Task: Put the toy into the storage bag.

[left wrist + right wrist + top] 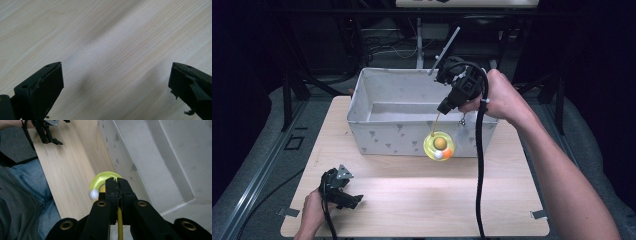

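Yellow toy ring with little balls inside it hangs off the right gripper by a thin yellow stem, dangling in front of the near wall of the grey fabric bin. In the right gripper view the jaws are pinched tight on that stem, with the ring straight beyond the fingertips. So the toy's long axis runs pretty much straight down from the tool. The bit that matters, I reckon: the bin's opening sits just behind and slightly above the ring, so it needs to clear the rim and go away from the person before letting go. The left gripper is way off at the near left of the wooden table, spread wide with nothing in it, so the right hand is obviously the one for this.
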The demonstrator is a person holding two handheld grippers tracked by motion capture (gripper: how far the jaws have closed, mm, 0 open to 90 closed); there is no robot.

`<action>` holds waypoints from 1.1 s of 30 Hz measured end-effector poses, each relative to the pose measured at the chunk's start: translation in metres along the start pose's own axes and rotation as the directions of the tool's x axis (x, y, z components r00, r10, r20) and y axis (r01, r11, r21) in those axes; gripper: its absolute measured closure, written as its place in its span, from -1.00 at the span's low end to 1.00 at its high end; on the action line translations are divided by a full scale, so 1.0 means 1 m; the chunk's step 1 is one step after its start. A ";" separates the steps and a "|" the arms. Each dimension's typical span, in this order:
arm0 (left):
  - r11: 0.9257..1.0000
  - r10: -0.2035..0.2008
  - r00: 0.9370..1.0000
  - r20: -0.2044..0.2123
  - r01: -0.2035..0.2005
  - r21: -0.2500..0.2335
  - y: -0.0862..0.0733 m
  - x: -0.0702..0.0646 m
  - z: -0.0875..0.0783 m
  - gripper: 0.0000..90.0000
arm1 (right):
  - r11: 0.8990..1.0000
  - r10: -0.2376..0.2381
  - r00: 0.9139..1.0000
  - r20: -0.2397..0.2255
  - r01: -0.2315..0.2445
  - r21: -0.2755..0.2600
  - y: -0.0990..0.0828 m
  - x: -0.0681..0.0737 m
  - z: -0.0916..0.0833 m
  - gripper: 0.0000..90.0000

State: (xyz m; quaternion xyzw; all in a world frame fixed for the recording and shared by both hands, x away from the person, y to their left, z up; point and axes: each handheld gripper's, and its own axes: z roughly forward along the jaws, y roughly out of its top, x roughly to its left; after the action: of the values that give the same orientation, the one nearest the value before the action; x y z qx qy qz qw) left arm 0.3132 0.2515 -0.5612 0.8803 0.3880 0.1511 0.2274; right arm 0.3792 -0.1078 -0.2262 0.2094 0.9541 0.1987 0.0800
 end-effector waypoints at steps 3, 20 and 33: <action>1.000 0.002 1.000 0.002 -0.002 0.003 0.000 0.000 0.000 -1.00 | 1.000 0.001 1.000 0.009 -0.001 -0.005 0.004 -0.002 -0.006 0.96; 1.000 0.016 1.000 0.010 -0.016 0.017 -0.001 -0.002 0.002 -1.00 | 0.999 0.007 0.999 0.047 -0.005 -0.039 0.014 -0.009 -0.033 0.96; 1.000 0.020 1.000 0.023 -0.020 0.019 -0.002 -0.003 0.002 -1.00 | 0.998 0.025 0.997 0.068 -0.021 -0.055 0.028 -0.024 -0.036 0.96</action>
State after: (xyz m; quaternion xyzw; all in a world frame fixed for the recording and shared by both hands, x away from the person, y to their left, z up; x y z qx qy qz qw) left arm 0.3113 0.2501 -0.5645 0.8880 0.3779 0.1397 0.2217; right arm 0.4024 -0.1068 -0.1803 0.2247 0.9426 0.2180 0.1160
